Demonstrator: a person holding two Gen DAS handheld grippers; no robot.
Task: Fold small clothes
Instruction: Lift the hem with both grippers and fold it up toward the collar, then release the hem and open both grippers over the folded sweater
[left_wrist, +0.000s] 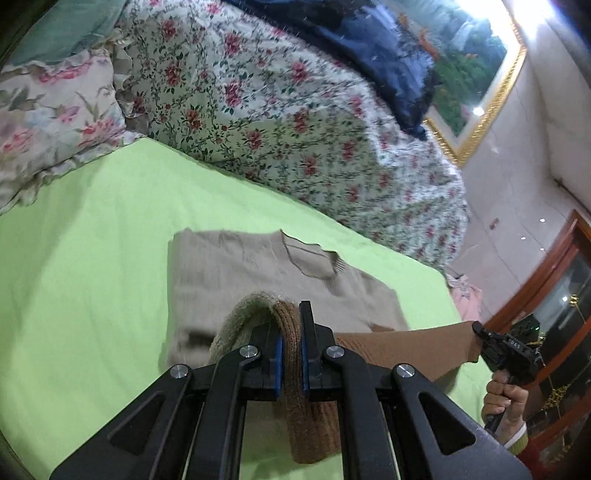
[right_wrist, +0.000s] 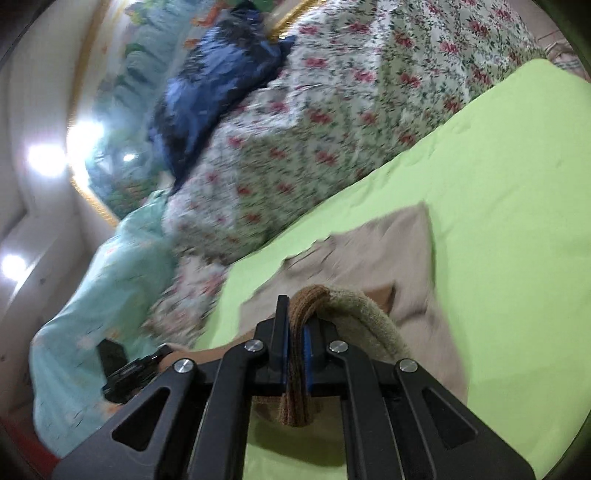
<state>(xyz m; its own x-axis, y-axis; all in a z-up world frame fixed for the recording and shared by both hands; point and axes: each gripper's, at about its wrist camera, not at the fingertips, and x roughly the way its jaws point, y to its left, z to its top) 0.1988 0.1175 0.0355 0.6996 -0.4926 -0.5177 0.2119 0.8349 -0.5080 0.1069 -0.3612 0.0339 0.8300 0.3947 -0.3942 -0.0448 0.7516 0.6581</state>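
Both grippers are clamped on the ribbed hem of the tan knit sweater (left_wrist: 266, 273): left gripper (left_wrist: 291, 347) on the left corner, right gripper (right_wrist: 295, 343) on the right corner. The hem edge is strung between them across the near side. The rest of the sweater lies flat on the green bed sheet (left_wrist: 92, 258), collar at the far end toward the floral quilt (left_wrist: 277, 122). Long axis runs near-to-far, so I'd guess the hem goes straight toward the collar, both hands equally placed.

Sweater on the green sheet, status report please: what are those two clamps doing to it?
Left gripper and right gripper both shut on the ribbed hem. Tan sweater half lifted off the green sheet. Nothing in the way.
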